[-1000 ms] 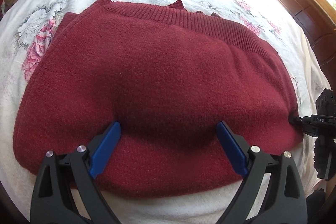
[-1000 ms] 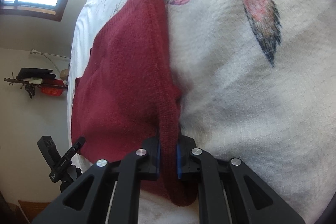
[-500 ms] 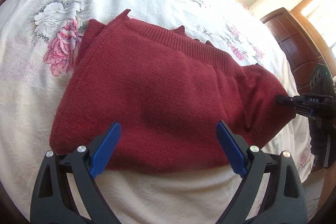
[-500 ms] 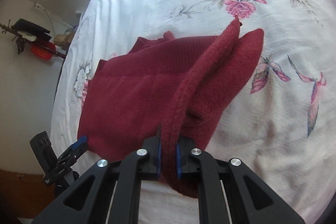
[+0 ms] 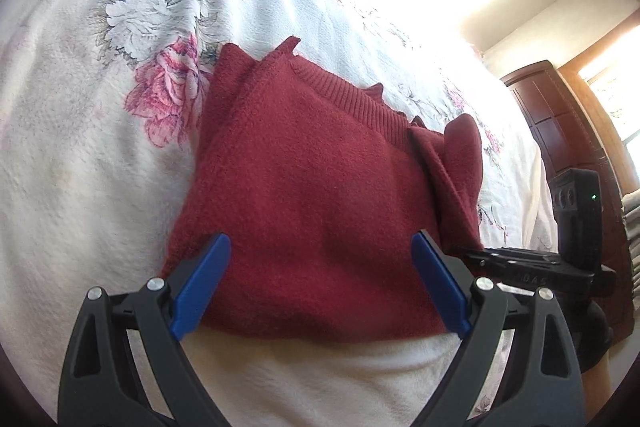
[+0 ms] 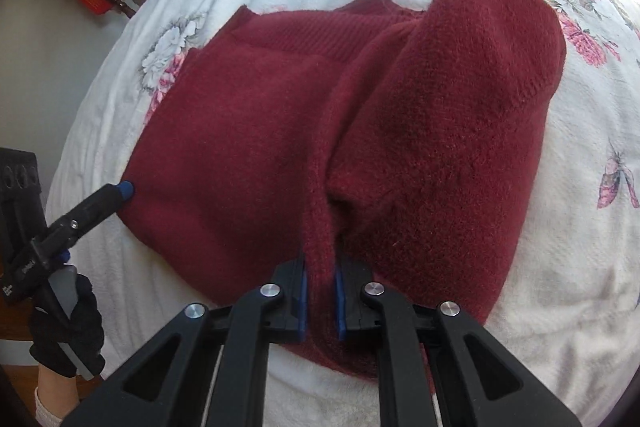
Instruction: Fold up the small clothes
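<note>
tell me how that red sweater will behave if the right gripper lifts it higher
Likely floppy: the red sweater already drapes and bunches from the edge pinched in the right gripper. Its thick fuzzy knit probably grips the pads rather than slipping. Unheld layers may slump and unfold.

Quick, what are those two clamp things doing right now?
Left gripper: open, holding nothing.
Right gripper: closed on an edge of the dark red knitted sweater.

dark red knit sweater (image 6: 248,131), fuzzy, ribbed hem at far edge, lying mid-bedspread (image 6: 568,267) near its front edge; right part lifted and doubled over toward middle, thick fold bunched up
</note>
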The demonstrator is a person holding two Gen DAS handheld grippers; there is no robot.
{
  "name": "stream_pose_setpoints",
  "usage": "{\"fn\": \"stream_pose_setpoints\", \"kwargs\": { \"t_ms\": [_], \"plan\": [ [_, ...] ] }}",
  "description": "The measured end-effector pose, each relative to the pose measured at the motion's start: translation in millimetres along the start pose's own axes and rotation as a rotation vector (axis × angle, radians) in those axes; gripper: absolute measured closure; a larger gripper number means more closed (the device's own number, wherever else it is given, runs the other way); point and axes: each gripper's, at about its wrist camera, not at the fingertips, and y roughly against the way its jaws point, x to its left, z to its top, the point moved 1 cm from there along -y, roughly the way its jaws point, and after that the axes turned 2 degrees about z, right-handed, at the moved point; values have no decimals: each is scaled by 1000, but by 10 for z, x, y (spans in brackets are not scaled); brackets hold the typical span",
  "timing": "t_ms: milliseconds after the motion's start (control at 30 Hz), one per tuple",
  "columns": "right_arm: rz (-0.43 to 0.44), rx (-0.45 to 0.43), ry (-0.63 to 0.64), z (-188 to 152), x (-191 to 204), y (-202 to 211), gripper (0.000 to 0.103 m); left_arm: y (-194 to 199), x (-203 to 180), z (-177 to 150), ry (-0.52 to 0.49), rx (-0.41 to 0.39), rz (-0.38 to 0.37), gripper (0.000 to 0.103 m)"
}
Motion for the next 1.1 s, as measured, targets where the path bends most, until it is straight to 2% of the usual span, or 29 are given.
{"fn": "stream_pose_setpoints", "kwargs": {
  "t_ms": [167, 300, 367, 500, 533, 600, 667, 700, 800, 833, 1000, 1100],
  "plan": [
    [-4, -4, 22, -73, 26, -129, 91, 3, -1, 31, 5, -3, -9, 13],
    [56, -11, -1, -92, -48, -53, 78, -12, -23, 22, 20, 6, -24, 13],
    [123, -27, -31, -106, -98, 97, 72, -30, -49, 24, 20, 12, -29, 13],
    [244, -112, -79, -180, -251, 640, 71, -50, -141, 21, -1, 26, -33, 13],
    [258, -133, -86, -213, -311, 783, 69, -56, -180, 28, -5, 28, -37, 13],
    [296, -165, -119, -292, -473, 1016, 57, -82, -286, 48, -9, 34, -61, 13],
    [307, -197, -176, -424, -712, 1169, 57, -129, -424, 68, -16, 43, -90, 13],
    [286, -203, -199, -490, -831, 1195, 57, -171, -502, 79, -21, 52, -106, 13],
    [145, -197, -260, -682, -1174, 1071, 57, -385, -721, 109, -29, 93, -126, 13],
    [143, -190, -283, -745, -1285, 981, 57, -465, -784, 113, -32, 106, -122, 13],
    [225, -70, -432, -825, -1734, 455, 59, -882, -1011, 155, -21, 157, -117, 13],
    [276, -80, -424, -761, -1723, 434, 59, -1076, -1061, 208, 6, 170, -123, 13]
  ]
}}
